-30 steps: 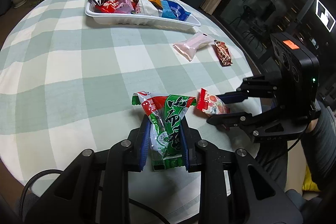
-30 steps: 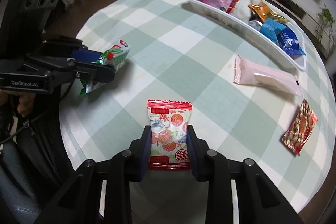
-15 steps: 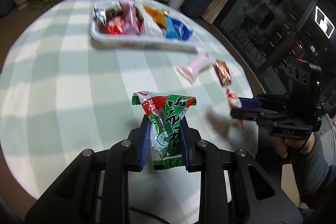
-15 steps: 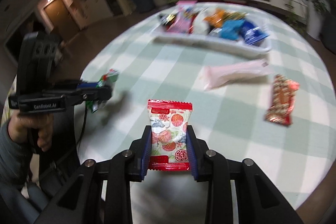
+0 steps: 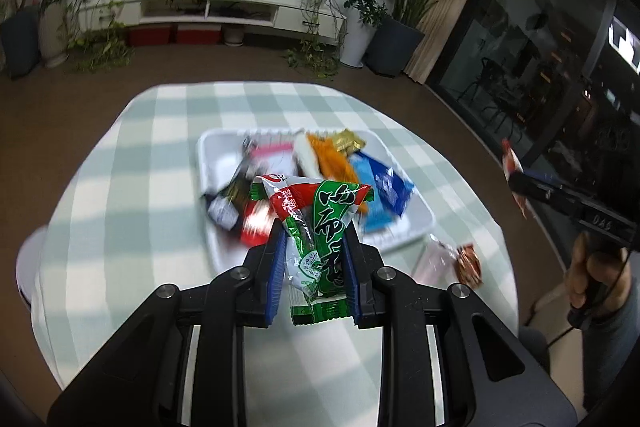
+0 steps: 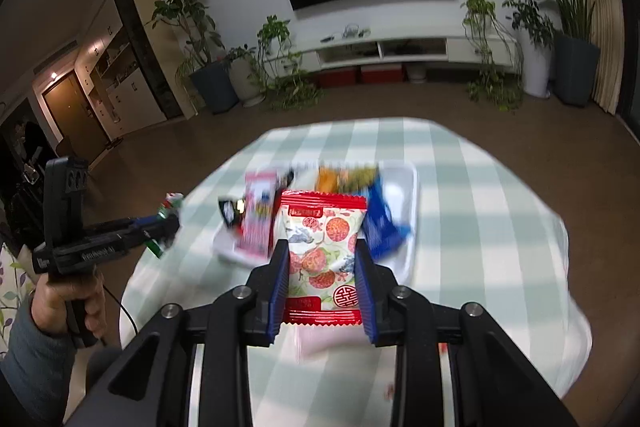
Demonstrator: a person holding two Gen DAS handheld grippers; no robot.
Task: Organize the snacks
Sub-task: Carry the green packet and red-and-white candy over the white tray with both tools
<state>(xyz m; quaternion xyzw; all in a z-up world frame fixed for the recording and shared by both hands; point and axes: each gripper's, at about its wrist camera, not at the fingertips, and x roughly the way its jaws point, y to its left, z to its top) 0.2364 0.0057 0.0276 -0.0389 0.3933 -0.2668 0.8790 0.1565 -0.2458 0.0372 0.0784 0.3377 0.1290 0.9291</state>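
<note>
My left gripper is shut on a green and red snack packet and holds it high above the checked table, in front of the white tray. My right gripper is shut on a red and white snack packet, also raised above the table, with the tray beyond it. The tray holds several snack packets, blurred by motion. Each gripper shows in the other's view: the right gripper at the right edge, the left gripper at the left.
A pink packet and a brown-red packet lie on the green checked tablecloth right of the tray. Beyond the round table are the floor, potted plants, a TV cabinet and glass doors.
Both grippers have risen well above the table with their packets and tilted toward the tray. The tray now sits close behind each held packet.
</note>
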